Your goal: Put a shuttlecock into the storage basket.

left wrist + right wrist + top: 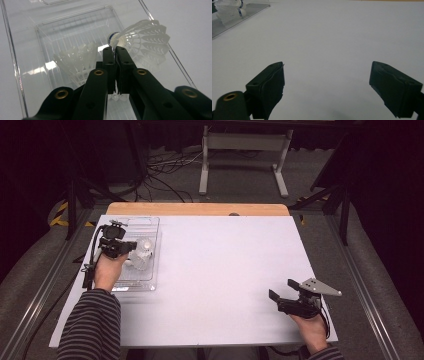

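Observation:
A clear plastic tray [150, 222] lies at the table's left with white shuttlecocks in it. My left gripper [134, 245] hangs over the tray, its jaws nearly together and pinched on one shuttlecock [145, 42] at the base of its feathers, just below the blue-banded cork. A second shuttlecock [75, 60] lies on the tray floor to the left of my left gripper [115, 48]. Near the table's front right, my right gripper [283, 289] rests open on the white surface. Nothing sits between the jaws of my right gripper [327, 72].
The white tabletop [220, 270] spreads between the two hands. In the right gripper view the tray [249, 11] and a shuttlecock [229, 10] sit far off at the upper left. A white stand [245, 150] and cables lie on the floor beyond the table.

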A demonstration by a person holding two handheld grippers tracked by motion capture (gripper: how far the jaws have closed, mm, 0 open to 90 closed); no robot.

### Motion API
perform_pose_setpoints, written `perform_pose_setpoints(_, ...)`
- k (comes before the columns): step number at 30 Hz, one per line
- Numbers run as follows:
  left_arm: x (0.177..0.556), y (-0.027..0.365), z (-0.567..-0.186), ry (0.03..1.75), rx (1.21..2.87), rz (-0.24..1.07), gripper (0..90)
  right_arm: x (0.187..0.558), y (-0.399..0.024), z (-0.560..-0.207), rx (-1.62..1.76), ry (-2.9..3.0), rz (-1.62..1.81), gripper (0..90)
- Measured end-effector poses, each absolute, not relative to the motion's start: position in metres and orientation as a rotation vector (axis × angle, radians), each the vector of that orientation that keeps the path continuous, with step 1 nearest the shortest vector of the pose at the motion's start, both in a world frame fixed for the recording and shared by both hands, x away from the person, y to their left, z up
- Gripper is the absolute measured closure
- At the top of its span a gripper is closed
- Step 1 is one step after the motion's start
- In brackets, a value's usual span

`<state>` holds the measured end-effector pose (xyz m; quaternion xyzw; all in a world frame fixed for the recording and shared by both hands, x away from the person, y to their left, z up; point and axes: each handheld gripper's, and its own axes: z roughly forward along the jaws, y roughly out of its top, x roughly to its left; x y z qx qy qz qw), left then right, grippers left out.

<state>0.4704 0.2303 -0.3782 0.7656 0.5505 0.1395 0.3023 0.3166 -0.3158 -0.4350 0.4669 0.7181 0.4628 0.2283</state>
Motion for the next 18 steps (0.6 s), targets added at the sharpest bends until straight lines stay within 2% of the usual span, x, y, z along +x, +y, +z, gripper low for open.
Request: perform_pose_setpoints(18,0.4614,0.2313,-0.3692,1.442,2.016,0.413,54.5,0.3162,-0.3159,-0.4346,1.283,1.977,1.276,13.5)
